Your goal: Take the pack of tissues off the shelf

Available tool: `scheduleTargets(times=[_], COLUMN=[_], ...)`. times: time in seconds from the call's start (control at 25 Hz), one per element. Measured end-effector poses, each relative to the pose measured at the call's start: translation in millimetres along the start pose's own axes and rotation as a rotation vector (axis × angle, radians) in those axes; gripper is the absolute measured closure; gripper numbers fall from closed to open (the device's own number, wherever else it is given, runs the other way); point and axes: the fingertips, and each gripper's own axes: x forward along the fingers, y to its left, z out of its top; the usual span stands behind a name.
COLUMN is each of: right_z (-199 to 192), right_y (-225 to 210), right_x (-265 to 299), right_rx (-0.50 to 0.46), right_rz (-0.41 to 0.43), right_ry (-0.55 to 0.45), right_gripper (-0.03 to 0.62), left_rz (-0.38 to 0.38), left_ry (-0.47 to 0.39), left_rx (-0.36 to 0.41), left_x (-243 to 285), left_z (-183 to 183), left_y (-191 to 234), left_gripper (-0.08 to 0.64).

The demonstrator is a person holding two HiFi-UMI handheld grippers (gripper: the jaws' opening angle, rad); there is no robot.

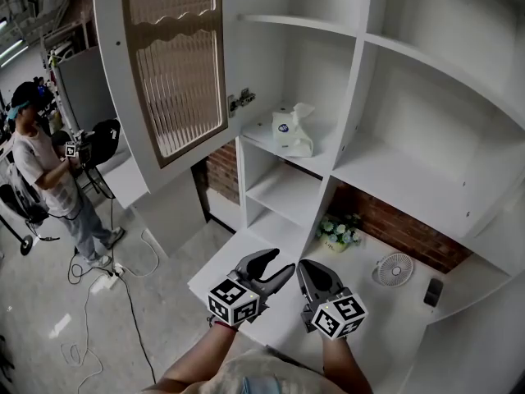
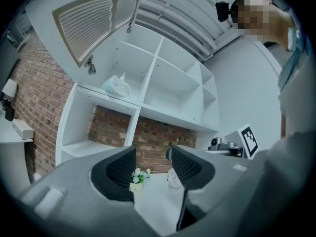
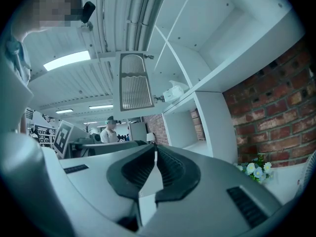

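The pack of tissues (image 1: 294, 131) is a white soft pack with a blue print and a tissue sticking up. It lies on a shelf of the white shelf unit (image 1: 354, 64), just right of the open door. It also shows as the tissue pack (image 2: 116, 85) in the left gripper view and as the tissue pack (image 3: 174, 91) in the right gripper view. My left gripper (image 1: 277, 263) (image 2: 150, 154) is open and empty, held level over the low counter, well below the pack. Beside it, my right gripper (image 1: 310, 268) (image 3: 155, 149) is shut with nothing between its jaws.
A cabinet door (image 1: 176, 64) with a ribbed panel stands open left of the shelf. On the counter (image 1: 238, 257) stand a small flower pot (image 1: 338, 231), a small fan (image 1: 394, 268) and a dark object (image 1: 433, 291). A person (image 1: 45, 171) stands far left; cables lie on the floor.
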Motion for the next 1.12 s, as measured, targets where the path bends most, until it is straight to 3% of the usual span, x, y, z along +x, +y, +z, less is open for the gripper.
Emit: scheduleTargets(times=[0.12, 0.32, 1.12], right_z=[0, 0, 3], right_y=[1, 1, 8], right_x=[3, 6, 17], right_rx=[-0.004, -0.012, -0.041], right_rz=[-0.001, -0.007, -0.006], right_ry=[0.001, 0.004, 0.023], right_gripper=[0.574, 0.574, 0.574], left_rz=[0.019, 0.012, 0.005], left_ry=[-0.001, -0.007, -0.041], left_rx=[0.009, 0.007, 0.000], left_x=[0, 0, -6], left_z=[1, 2, 14], left_y=[6, 9, 18], left_gripper=[0.305, 0.281, 0.262])
